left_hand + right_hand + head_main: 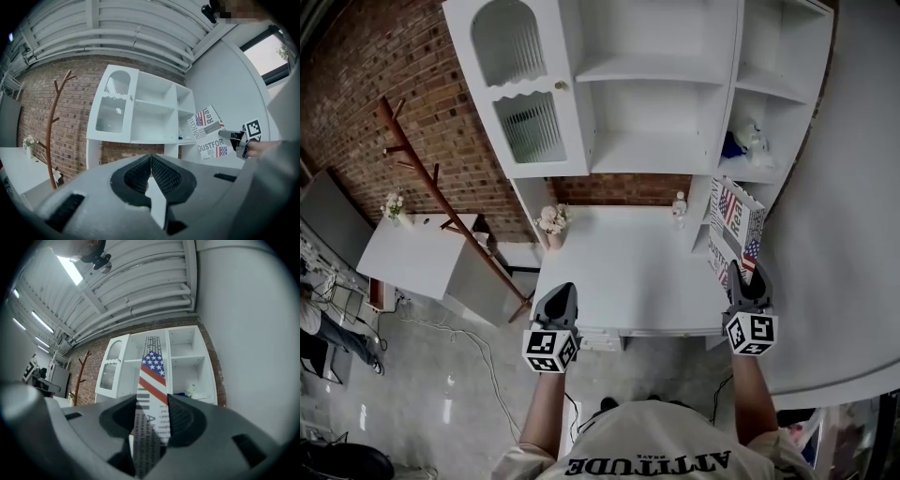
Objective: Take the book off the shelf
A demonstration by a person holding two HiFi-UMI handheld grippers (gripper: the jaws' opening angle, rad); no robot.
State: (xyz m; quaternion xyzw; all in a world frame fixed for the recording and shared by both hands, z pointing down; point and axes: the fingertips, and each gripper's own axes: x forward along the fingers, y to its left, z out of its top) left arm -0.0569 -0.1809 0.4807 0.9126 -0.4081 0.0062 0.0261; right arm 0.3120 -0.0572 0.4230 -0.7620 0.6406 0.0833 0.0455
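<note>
The book (734, 225) has a white cover with stars-and-stripes flags and dark print. My right gripper (747, 279) is shut on its lower edge and holds it upright in the air, in front of the white shelf unit's (666, 94) right column. In the right gripper view the book's (151, 394) spine runs up between the pads of the right gripper (151, 430). My left gripper (558, 302) hovers over the white desk's (628, 272) front left edge, shut and empty. From the left gripper view I see the book (209, 132) and right gripper (230, 136) at the right, beyond the left gripper (151, 177).
The shelf unit has a cabinet door (525, 84) at the left and open shelves, one holding blue and white items (745, 141). A flower vase (553, 223) and a small bottle (679, 208) stand on the desk. A wooden coat rack (441, 202) and second table (408, 253) are left.
</note>
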